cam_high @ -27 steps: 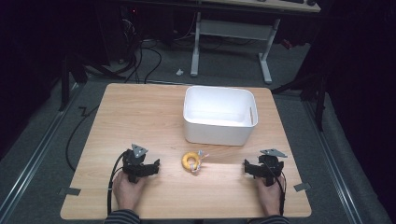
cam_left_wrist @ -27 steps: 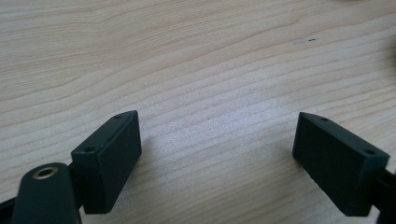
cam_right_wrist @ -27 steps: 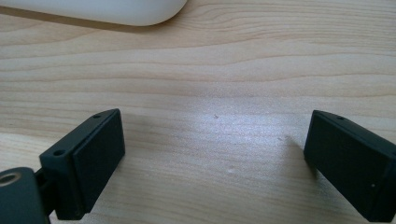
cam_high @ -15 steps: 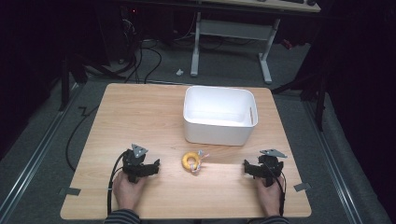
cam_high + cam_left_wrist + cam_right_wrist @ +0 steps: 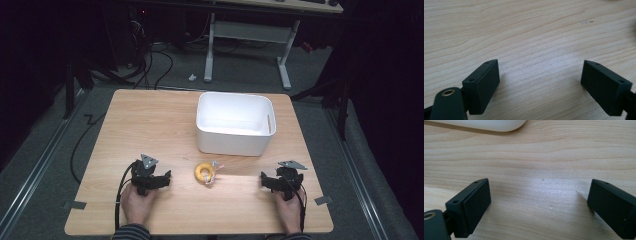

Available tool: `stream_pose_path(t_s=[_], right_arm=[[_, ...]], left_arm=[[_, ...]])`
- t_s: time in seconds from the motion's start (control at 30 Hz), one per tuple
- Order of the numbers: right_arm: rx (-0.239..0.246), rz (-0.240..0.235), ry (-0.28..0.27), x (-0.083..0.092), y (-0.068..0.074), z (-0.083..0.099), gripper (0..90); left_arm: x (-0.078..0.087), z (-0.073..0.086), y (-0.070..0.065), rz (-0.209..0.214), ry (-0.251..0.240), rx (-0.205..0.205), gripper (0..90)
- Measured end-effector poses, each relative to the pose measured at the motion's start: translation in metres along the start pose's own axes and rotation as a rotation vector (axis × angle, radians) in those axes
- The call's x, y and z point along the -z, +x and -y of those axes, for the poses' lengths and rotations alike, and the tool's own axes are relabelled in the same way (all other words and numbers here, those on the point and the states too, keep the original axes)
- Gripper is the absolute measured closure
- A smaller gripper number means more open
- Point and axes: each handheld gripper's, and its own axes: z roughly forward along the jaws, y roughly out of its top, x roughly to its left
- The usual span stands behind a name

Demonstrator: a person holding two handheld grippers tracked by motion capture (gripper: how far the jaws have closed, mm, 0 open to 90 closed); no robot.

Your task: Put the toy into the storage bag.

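- Worktop of pale wood carried a white bin toward its far side and a small yellow ring with a bit of string near the front edge, just in front of the bin and apart from it.
- Ring lay between the two grippers, somewhat nearer the left one, touched by neither.
- Left gripper rested low over the wood at the front left; in its own view its fingers stood spread wide with only bare wood between them.
- Right gripper sat at the front right; its fingers were likewise released and empty, with the rounded base of the bin at the top of its view.
- Step in hand looked like the very start: both hands parked, the ring not yet approached.
- Next move probably called for one gripper to swing inward to the ring, straddle its rim, then clench and lift it toward the bin.
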Motion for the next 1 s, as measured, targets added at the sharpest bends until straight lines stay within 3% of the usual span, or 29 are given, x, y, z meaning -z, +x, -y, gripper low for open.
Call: stream_pose_path(t_s=[0.5, 0.8, 1.0], right_arm=[[0.069, -0.060, 0.010, -0.0008, -0.0063, -0.0022, 5.0], [0.090, -0.077, 0.062, 0.0042, -0.0087, -0.0089, 19.2], [0.096, -0.100, 0.066, 0.0080, -0.0070, -0.0093, 28.1]], left_arm=[[0.0000, 0.0000, 0.0003, 0.001, 0.000, 0.002, 15.7], [0.0001, -0.0001, 0.0005, 0.003, 0.001, 0.001, 15.7], [0.0002, 0.0000, 0.0005, 0.003, 0.002, 0.000, 15.7]])
